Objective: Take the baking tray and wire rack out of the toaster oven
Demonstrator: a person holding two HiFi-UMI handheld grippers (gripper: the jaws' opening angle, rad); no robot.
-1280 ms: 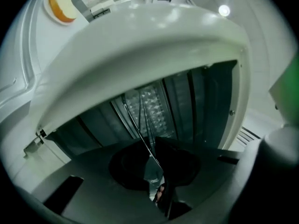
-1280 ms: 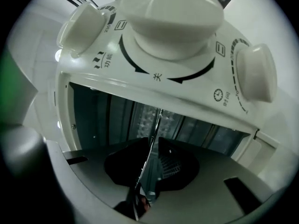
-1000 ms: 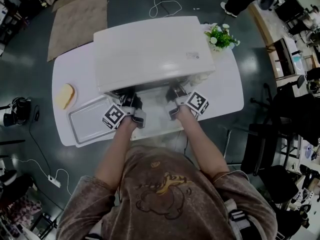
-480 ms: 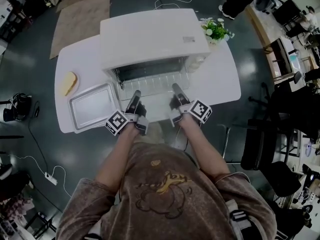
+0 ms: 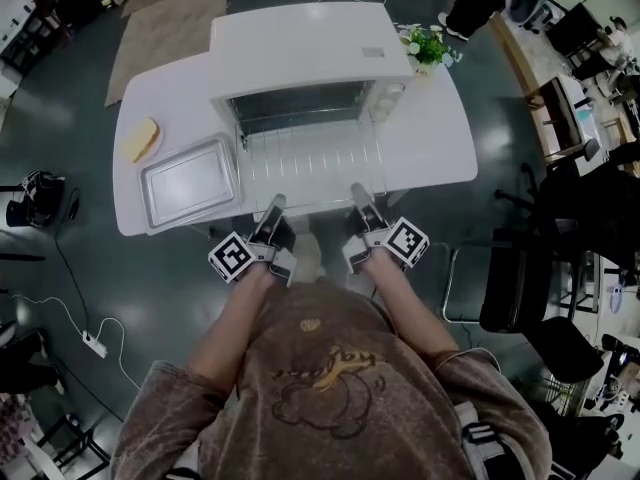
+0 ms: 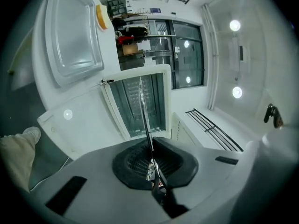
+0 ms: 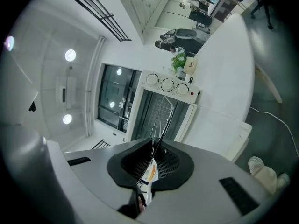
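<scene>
Two grippers meet the near edge of the wire rack [image 5: 315,163], one at each front corner. The left gripper [image 5: 274,206] has its jaws pressed together on the thin wire, which its own view shows edge-on, as a bright line running from the pads toward the oven. The right gripper [image 5: 358,196] is likewise clamped on the rack's front wire, with the curved corner of the rack rising just ahead of its pads in the right gripper view. Both point level at the open mouth of the white toaster oven [image 5: 310,48], and the rack reaches from that mouth out toward the person, over the front of the tabletop [image 5: 430,148]. The baking tray [image 5: 190,181] lies empty on the tabletop just left of the oven, outside it. A slice of bread [image 5: 140,139] sits beyond the tray near the tabletop's left edge. A small potted plant [image 5: 425,46] stands at the oven's right rear corner.
</scene>
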